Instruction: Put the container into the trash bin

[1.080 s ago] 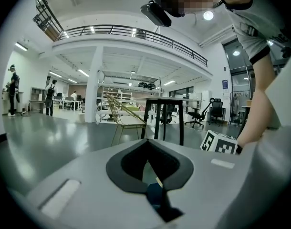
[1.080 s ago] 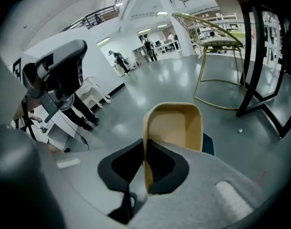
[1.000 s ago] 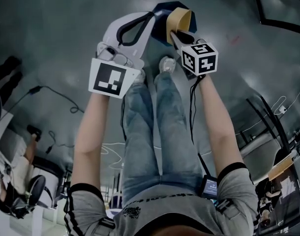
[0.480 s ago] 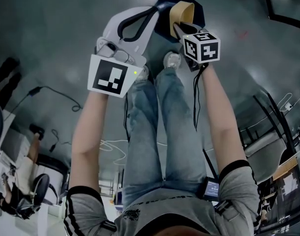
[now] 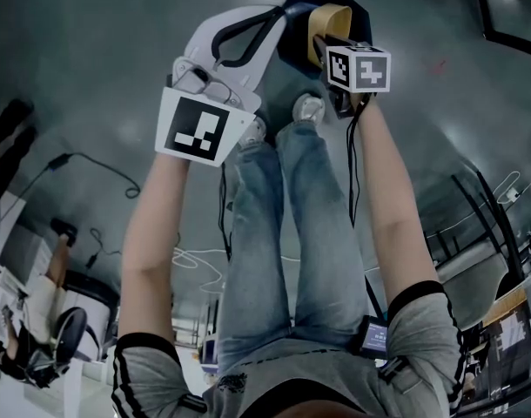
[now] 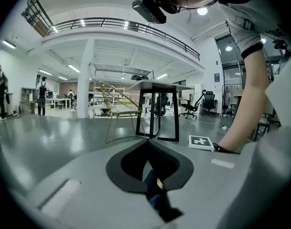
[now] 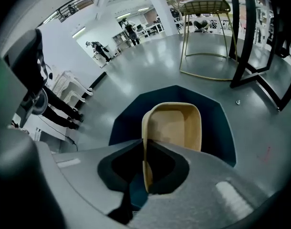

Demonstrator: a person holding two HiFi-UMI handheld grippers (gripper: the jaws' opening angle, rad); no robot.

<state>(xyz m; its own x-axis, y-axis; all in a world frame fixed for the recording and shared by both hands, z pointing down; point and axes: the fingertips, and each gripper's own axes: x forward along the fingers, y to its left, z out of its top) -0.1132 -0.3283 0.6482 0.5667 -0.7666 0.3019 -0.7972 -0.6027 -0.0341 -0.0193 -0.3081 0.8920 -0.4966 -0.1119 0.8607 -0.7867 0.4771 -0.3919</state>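
Presently logged, from the task's thing outward:

Container: tan, oblong, rounded corners, empty as far as its interior shows. Held in the air directly above the trash bin, not touching it. The right gripper view frames it on all sides by the bin's dark blue opening. Its long axis runs away from the tongs, in line with them, far end toward the bin. It is tipped on edge, so the open side faces sideways and partly toward the camera, not up.

Right tongs: closed tight on one long wall of the container, near its rim.

Change over the last second: in the head view the right gripper and container sit further forward, away from the body, and more of the bin shows behind them. Judgement: the carry is nearly complete, and what remains is to release the container over the opening.

Left tongs: tips pressed together, nothing between them. In the head view this gripper hangs just beside the bin, to the left, and takes no part.

Surroundings: grey polished floor; the person's jeans and shoes, just short of the bin.
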